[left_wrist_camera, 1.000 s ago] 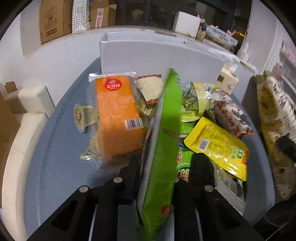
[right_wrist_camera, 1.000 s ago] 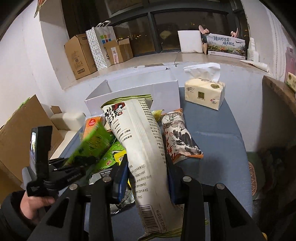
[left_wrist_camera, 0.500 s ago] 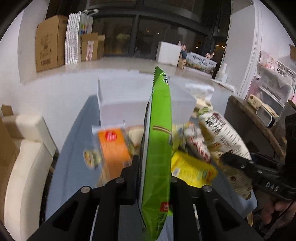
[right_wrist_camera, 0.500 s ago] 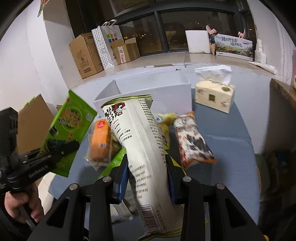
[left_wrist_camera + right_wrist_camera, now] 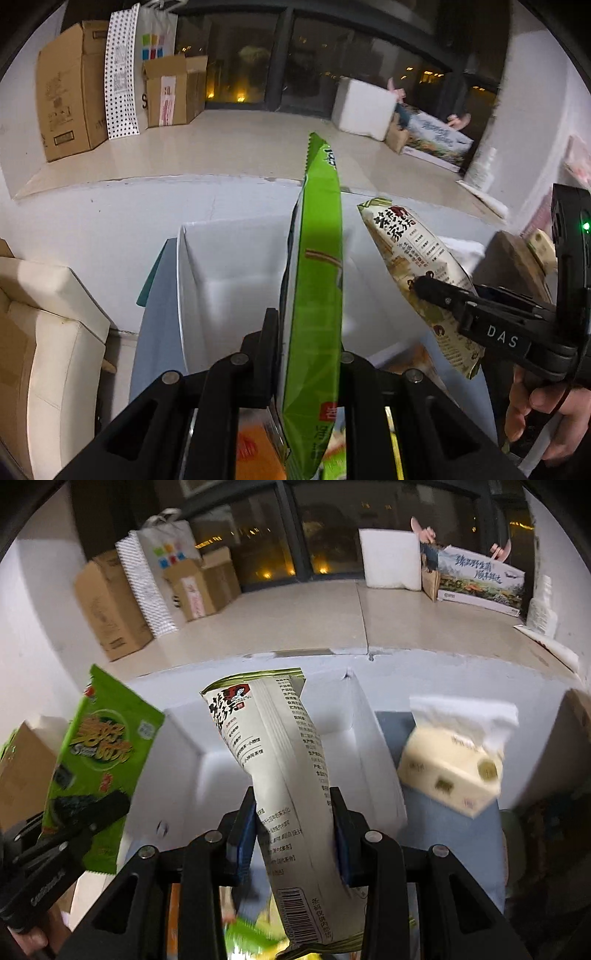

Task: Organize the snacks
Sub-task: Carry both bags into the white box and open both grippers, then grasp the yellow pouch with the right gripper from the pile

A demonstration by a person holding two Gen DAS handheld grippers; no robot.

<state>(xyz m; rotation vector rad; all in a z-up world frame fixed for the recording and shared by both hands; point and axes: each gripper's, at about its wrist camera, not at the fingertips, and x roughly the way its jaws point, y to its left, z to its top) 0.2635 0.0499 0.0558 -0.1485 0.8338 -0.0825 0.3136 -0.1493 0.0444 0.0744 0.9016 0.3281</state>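
1. Now the left gripper (image 5: 308, 354) pinches a green bag (image 5: 319, 295) edge-on, held upright over the white box (image 5: 229, 280).
2. Right gripper (image 5: 293, 830) clamps a pale bag (image 5: 280, 768), long axis pointing into the box just ahead.
3. Both hang similarly near.

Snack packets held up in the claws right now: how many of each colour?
Green packet: 1, in the left claw
White packet: 1, in the right claw
Total: 2
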